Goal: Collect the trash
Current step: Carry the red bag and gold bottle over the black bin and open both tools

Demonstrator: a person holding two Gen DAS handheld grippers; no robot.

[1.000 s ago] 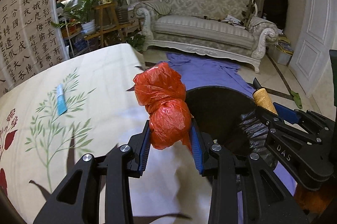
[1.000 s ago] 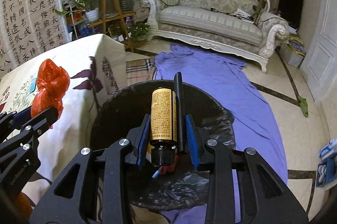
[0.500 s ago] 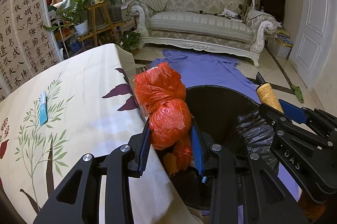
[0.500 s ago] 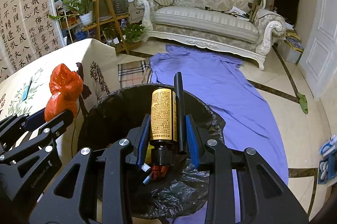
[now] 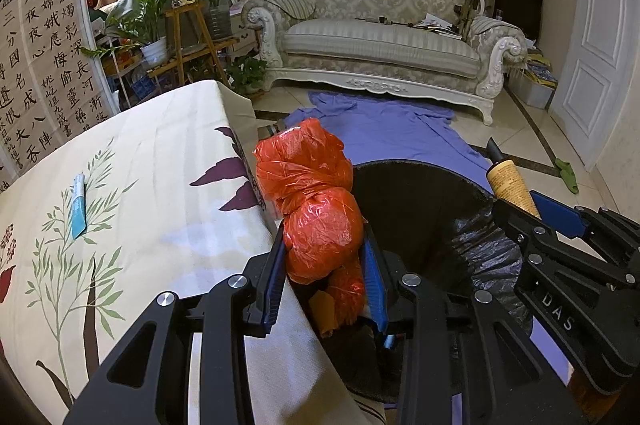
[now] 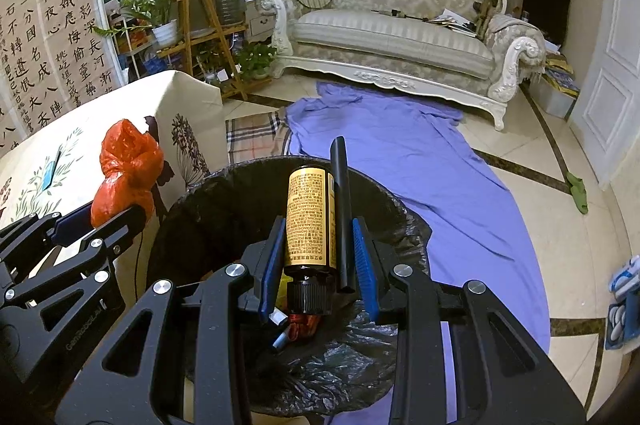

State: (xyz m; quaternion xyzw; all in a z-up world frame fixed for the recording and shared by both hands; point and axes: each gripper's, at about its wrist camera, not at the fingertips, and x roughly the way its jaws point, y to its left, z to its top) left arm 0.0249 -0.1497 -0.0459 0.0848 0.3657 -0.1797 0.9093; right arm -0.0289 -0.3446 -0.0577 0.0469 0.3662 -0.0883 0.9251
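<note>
The left gripper (image 5: 324,265) has its blue-padded fingers (image 5: 274,277) closed on a crumpled red plastic bag (image 5: 316,209), held at the worktop's edge, over the near-left rim of the bin. The right gripper (image 6: 318,261) clamps a gold-labelled bottle (image 6: 310,221) together with a black tube (image 6: 342,213); the bottle's black cap points back toward the camera, and its label carries dense small print too fine to read. Both are held directly above the mouth of the trash bin (image 6: 224,193), a round bin lined with a black bag; inside it, below the fingers, lie some red scraps and a small metallic piece.

In the left wrist view the right gripper's frame at 3 o'clock bears the letters "DAS"; in the right wrist view the left gripper's frame at 8 o'clock has embossed lettering that cannot be read surely.

At 9 o'clock from the left gripper, the worktop (image 5: 140,185) wears a cream cloth printed with green sprigs and purple leaves, and a small blue-and-white tube (image 5: 78,205) lies on it.

Beyond the bin at 12 o'clock, a purple sheet (image 6: 400,153) is spread on the tiled floor, a plaid cloth (image 6: 252,133) just beside it. Further, an ornate white sofa (image 6: 400,37) stands against the wall. At 10 o'clock, potted plants (image 6: 168,13) stand on wooden shelves, beside a calligraphy screen (image 6: 52,37) covered in columns of Chinese characters.
</note>
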